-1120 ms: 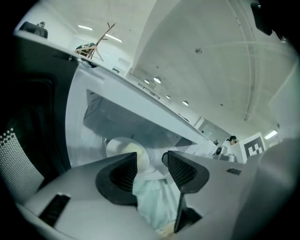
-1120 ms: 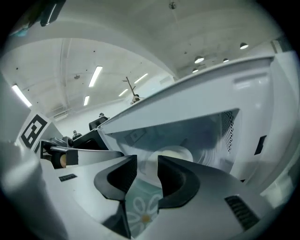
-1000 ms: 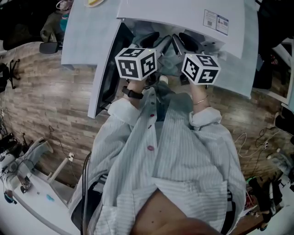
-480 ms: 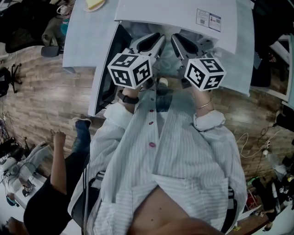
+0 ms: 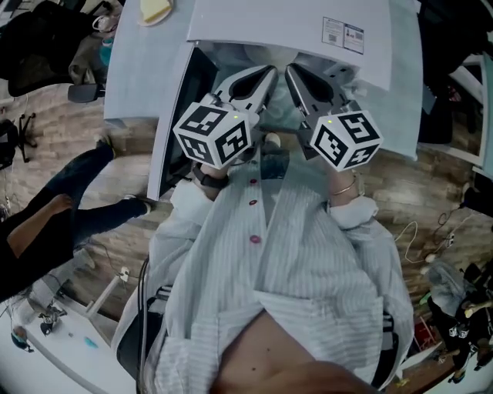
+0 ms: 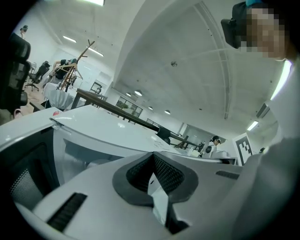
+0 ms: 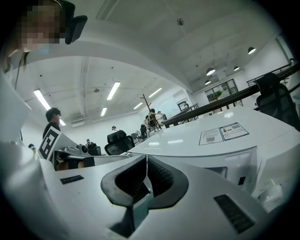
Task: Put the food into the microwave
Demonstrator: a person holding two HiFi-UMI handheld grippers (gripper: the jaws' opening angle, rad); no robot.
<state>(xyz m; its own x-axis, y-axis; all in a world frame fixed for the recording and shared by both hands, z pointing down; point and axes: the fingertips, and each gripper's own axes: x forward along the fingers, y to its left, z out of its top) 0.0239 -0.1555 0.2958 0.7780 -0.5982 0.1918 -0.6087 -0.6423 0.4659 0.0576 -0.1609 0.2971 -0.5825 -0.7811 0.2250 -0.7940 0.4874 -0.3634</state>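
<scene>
At the microwave's mouth: the left gripper [image 6: 152, 164] and the right gripper [image 7: 146, 164] sit side by side, tips pointing at the opening of the microwave [image 5: 254, 31], just in front of the front edge of its white top.
Left jaws: closed, pads pressed flat together with nothing between them (they have just been closing).
Right jaws: likewise closed on nothing, having just been closing too.
Marker cubes: the left cube [image 5: 214, 135] and the right cube [image 5: 345, 138] ride at the back ends of the grippers, on the side away from the microwave.
Door: the microwave door [image 5: 185, 115] stands open at the left of the opening, swung out toward the person, its dark glass beside the left gripper.
Food: the food is not plainly shown; the microwave's own top and the two grippers cover most of the cavity from above, and only a pale grey-blue patch shows between the grippers (what it is I cannot tell).
Sticker: a printed label [image 5: 343, 35] lies on the microwave's top, toward its right side.
Worktop: the pale worktop [image 5: 135, 77] carries the microwave and runs out to its left; on it, behind and left of the microwave, lies a yellow item [image 5: 156, 9].
Floor: wood planks [image 5: 85, 146] left of the microwave, where another person's leg [image 5: 69, 185] stretches.
</scene>
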